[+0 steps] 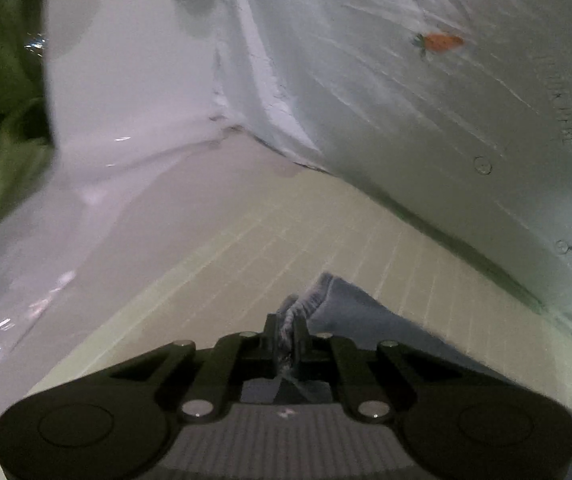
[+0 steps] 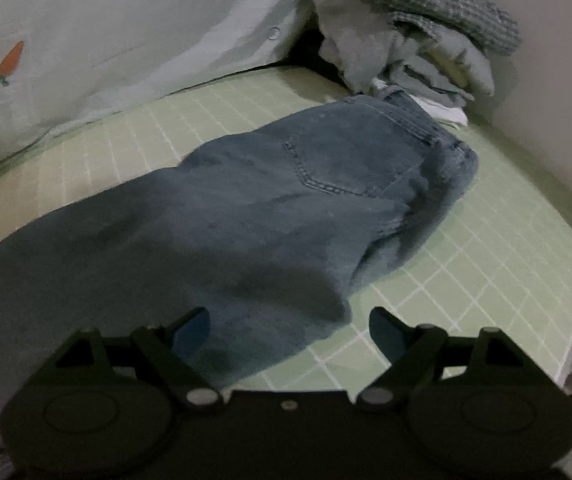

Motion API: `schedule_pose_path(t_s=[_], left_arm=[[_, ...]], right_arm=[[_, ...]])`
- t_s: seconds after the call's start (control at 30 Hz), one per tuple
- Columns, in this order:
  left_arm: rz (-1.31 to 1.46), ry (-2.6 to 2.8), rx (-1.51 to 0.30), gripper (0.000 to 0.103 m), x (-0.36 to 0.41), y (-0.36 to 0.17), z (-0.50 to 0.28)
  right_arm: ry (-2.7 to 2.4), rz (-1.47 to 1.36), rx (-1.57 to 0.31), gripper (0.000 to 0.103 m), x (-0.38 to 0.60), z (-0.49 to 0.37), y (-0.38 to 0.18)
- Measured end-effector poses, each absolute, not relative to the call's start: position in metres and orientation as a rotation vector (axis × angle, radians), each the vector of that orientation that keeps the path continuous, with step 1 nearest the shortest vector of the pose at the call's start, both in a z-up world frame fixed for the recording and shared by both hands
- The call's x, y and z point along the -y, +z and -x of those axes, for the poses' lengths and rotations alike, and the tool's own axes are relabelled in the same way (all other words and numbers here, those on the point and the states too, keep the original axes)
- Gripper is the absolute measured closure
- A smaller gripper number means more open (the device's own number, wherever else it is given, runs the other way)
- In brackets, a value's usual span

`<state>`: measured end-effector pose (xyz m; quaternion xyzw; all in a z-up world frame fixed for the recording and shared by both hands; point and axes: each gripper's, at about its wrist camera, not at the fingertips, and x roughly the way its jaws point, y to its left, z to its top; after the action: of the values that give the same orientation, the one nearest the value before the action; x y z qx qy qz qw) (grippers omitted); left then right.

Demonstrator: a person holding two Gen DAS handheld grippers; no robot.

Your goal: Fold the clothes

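Denim fills the left wrist view at 6 o'clock: the left gripper [image 1: 286, 334] pinches a hem of the jeans [image 1: 350, 312]. Right wrist view: the right gripper [image 2: 290, 330] hangs spread over the jeans, which stretch toward 1 o'clock on the gridded mat [image 2: 486, 264]; keeping the hem taut should give a straight fold.

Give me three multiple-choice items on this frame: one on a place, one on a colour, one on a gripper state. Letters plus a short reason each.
1. Where is the pile of clothes?
A. Past the waistband end of the jeans
B. Between the right gripper's fingers
C. On the jeans' back pocket

2. What colour is the grid mat?
A. Red
B. Pale green
C. Black

3. What state is the left gripper in?
A. Wide open, empty
B. Out of view
C. Shut on the jeans

Key: 1 A, the pile sits at the mat's far end beyond the waistband. 2 B, pale green with white lines. 3 C, denim is pinched between its closed fingers; the right gripper is open.
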<state>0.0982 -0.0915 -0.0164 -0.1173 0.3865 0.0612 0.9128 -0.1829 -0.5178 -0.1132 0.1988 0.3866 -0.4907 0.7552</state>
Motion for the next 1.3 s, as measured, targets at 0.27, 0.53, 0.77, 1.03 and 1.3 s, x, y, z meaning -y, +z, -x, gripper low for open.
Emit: schedule_pose_path(t_s=[0.27, 0.53, 0.77, 1.03, 1.3], left_arm=[[0.343, 0.273, -0.933, 0.057, 0.062, -0.065, -0.068], [0.320, 0.284, -1.020, 0.027, 0.067, -0.089, -0.077], [0.297, 0.284, -1.092, 0.024, 0.074, -0.107, -0.097], [0.228, 0.267, -1.086, 0.073, 0.081, -0.108, -0.096], [0.359, 0.313, -1.012, 0.075, 0.045, -0.095, -0.112]], right_arm=[[-0.987, -0.396, -0.861, 0.016, 0.522, 0.177, -0.112], [-0.989, -0.389, -0.848, 0.015, 0.517, 0.181, -0.104], [-1.022, -0.412, -0.860, 0.015, 0.512, 0.187, -0.107], [-1.046, -0.424, -0.886, 0.015, 0.506, 0.187, -0.114], [-1.061, -0.431, -0.885, 0.015, 0.506, 0.199, -0.114]])
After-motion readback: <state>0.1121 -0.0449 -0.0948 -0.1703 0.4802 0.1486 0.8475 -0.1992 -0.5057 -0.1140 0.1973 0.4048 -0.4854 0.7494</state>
